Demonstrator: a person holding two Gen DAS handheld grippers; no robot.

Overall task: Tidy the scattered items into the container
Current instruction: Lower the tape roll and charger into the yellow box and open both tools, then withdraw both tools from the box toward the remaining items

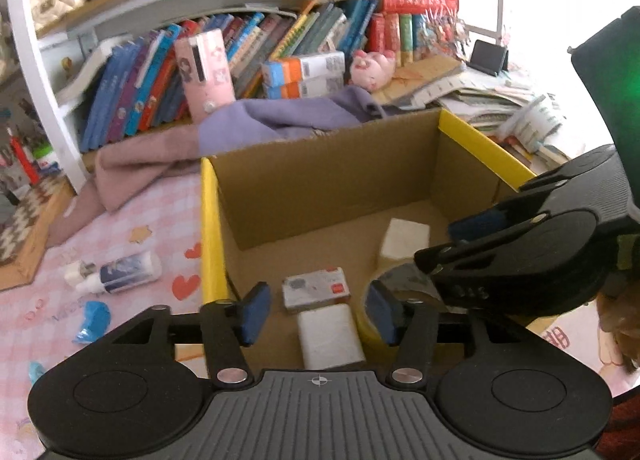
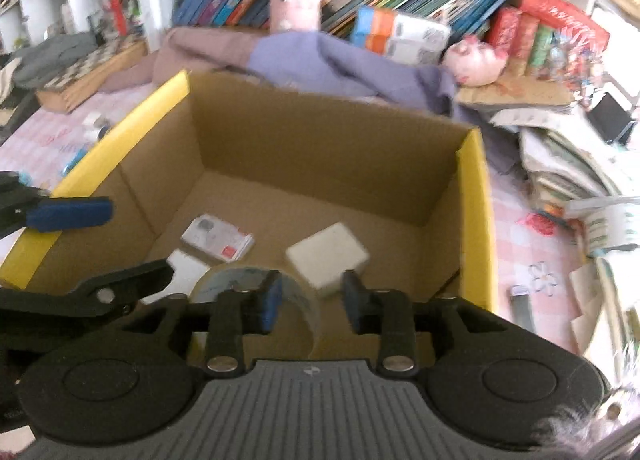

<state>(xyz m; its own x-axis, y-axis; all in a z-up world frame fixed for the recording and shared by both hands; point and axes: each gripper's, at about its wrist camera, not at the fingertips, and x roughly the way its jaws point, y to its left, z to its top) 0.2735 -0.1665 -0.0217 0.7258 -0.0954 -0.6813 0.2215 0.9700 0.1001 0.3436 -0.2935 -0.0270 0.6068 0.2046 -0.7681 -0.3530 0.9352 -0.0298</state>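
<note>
Your box (image 2: 474, 195) is open on top, back half of its floor bare. Near the front, the tape roll (image 2: 256, 280), card pack (image 2: 218, 238) and white blocks (image 2: 328, 256) crowd your way.

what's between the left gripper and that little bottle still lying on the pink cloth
The cardboard box's yellow left wall. The left gripper hangs open inside the box, while the small bottle lies outside on the pink cloth, left of that wall. The gripper would likely have to lift over the rim first.
</note>
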